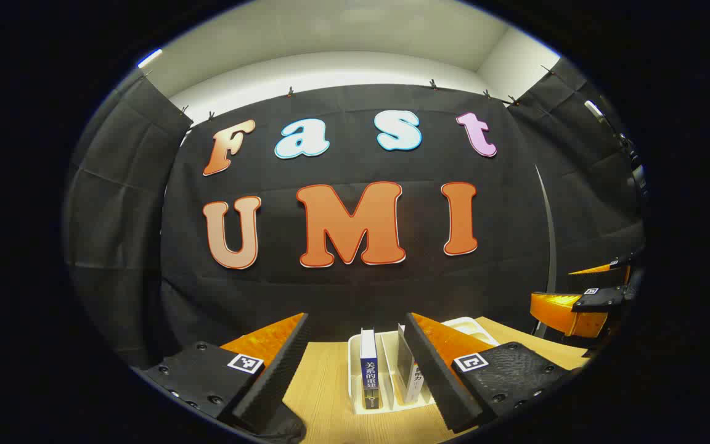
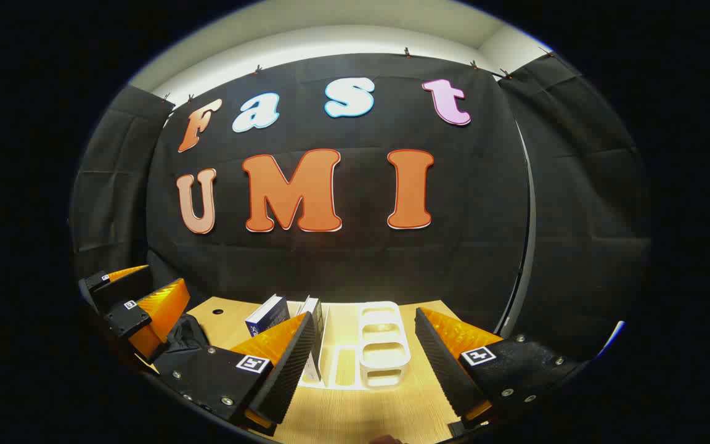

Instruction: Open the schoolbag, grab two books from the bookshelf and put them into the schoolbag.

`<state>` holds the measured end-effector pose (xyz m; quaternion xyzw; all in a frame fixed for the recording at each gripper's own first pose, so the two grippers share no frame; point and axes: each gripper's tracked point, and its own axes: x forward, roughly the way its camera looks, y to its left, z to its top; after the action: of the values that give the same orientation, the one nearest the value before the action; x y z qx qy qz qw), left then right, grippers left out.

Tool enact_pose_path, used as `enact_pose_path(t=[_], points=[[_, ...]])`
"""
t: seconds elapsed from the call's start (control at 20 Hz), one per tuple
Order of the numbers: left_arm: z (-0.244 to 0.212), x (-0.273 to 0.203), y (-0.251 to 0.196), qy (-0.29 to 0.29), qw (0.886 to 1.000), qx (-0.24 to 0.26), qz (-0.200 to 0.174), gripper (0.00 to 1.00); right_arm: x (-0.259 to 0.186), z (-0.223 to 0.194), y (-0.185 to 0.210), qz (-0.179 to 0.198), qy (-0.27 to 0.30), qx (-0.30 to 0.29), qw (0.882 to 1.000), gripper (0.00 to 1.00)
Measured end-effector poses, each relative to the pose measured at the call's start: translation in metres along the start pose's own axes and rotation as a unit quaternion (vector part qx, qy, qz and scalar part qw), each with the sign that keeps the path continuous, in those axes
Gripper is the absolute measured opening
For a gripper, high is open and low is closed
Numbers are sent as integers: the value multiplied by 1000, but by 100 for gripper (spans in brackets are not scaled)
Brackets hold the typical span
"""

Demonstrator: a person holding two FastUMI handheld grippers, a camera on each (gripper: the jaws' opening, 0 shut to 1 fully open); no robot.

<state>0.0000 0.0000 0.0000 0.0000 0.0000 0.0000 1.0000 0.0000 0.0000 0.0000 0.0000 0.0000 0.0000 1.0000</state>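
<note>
On the table (image 1: 324, 394), white bookshelf (image 1: 355, 370) | we saw two upright books (image 1: 368, 376) | both grippers' jaws wide, empty | books judged stiff, light; pinch the spine top.

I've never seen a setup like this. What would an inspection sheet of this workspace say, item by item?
Surface: wooden table, bare between the grippers.
Job's things: two books, one dark-spined and one pale, stand upright in a white rack; a dark fabric thing lies at the table's left, possibly the schoolbag, cannot tell.
Clutter: nothing seen.
Grippers: left gripper open, holding nothing; right gripper open, holding nothing; both face the rack.
Cables: nothing seen.
Surroundings: black cloth wall behind the table, pale ceiling above.
</note>
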Motion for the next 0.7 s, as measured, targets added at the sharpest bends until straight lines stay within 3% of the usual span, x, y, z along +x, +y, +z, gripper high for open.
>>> enact_pose_path(t=[0.15,0.25,0.35,0.45,0.7], points=[[-2,-2,-2,4,1000,5,2,96,-1,-1,0,3,0,-2,1000,97],[0,-4,-4,1,1000,8,2,100,-1,-3,2,9,-2,-9,1000,97],[3,-4,-3,-2,1000,12,5,96,0,-4,7,18,-2,-13,1000,97],[1,-6,-2,0,1000,11,9,99,0,-5,10,24,0,-16,1000,97],[-6,-9,-1,9,1000,13,13,96,2,-12,14,33,9,-18,999,97]])
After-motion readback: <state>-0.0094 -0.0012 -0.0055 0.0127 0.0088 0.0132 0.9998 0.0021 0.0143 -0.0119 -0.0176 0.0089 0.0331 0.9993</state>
